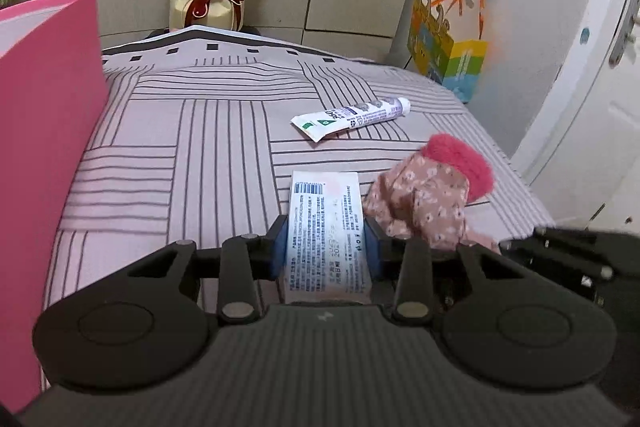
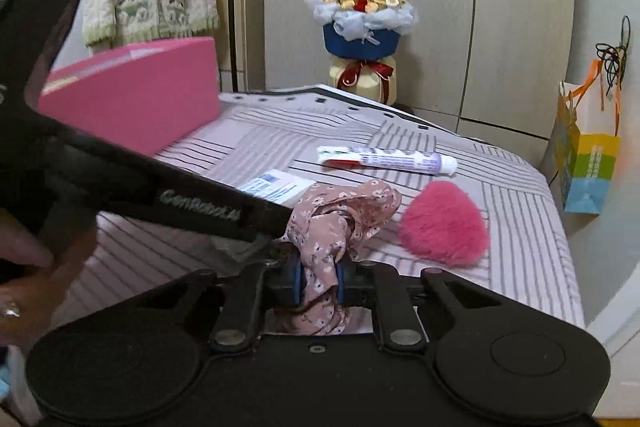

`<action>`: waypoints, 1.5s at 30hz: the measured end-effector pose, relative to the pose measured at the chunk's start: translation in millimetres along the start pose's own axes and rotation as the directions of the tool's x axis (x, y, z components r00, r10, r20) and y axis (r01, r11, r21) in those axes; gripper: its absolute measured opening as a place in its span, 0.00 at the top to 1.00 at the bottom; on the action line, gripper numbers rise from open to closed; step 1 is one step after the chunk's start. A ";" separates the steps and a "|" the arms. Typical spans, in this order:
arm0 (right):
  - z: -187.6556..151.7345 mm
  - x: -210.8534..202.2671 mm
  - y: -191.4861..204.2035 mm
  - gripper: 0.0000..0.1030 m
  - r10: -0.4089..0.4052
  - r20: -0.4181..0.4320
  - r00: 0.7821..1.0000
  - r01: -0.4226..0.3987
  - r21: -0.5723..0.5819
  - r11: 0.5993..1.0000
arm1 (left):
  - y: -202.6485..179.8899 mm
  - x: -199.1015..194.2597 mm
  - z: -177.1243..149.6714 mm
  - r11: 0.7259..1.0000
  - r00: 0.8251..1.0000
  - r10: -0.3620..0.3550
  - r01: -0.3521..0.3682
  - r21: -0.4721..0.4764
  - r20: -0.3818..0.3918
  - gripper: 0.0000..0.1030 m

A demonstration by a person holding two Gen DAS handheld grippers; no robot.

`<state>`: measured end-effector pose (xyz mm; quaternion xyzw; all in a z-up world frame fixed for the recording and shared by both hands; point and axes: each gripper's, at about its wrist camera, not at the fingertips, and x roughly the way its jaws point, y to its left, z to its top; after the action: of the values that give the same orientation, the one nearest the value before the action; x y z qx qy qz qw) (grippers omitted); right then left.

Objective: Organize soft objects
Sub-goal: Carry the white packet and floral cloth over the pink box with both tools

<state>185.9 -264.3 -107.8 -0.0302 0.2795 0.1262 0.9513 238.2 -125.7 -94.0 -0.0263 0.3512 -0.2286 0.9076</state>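
Observation:
My left gripper is shut on a white soft tube with printed text, held just above the striped bed cover; the tube also shows in the right wrist view. My right gripper is shut on a pink floral fabric scrunchie, also seen in the left wrist view. A fluffy pink heart-shaped pad lies on the cover right of the scrunchie. A white and purple toothpaste tube lies farther back.
A pink box stands at the left of the bed, also in the left wrist view. A bouquet stands beyond the bed by the wardrobe. A colourful paper bag hangs at the right. The left gripper's body crosses the right view.

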 end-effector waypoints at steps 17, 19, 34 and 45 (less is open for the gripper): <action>-34.9 -50.9 10.0 0.82 0.062 -0.024 0.998 -0.059 0.105 0.993 | 30.2 -85.6 -34.3 0.990 0.994 -0.107 0.105 -0.091 -0.021 0.63; -34.0 -57.4 11.4 0.82 0.109 -0.038 0.993 -0.104 0.119 0.987 | 34.4 -95.6 -37.2 0.987 0.991 -0.127 0.122 -0.104 -0.038 0.63; 11.6 -85.5 55.9 0.82 0.366 -0.190 0.911 -0.353 0.101 0.930 | 66.5 -183.5 -57.6 0.978 0.981 -0.165 0.149 -0.146 -0.103 0.63; 61.8 -101.1 94.7 0.82 0.486 -0.198 0.851 -0.486 0.051 0.872 | 96.6 -254.0 -39.8 0.986 0.991 -0.134 0.132 -0.106 -0.009 0.63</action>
<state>111.8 -187.4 0.0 0.0279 0.3744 0.3589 0.8546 85.8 75.3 14.8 -0.0957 0.3676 -0.2701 0.8848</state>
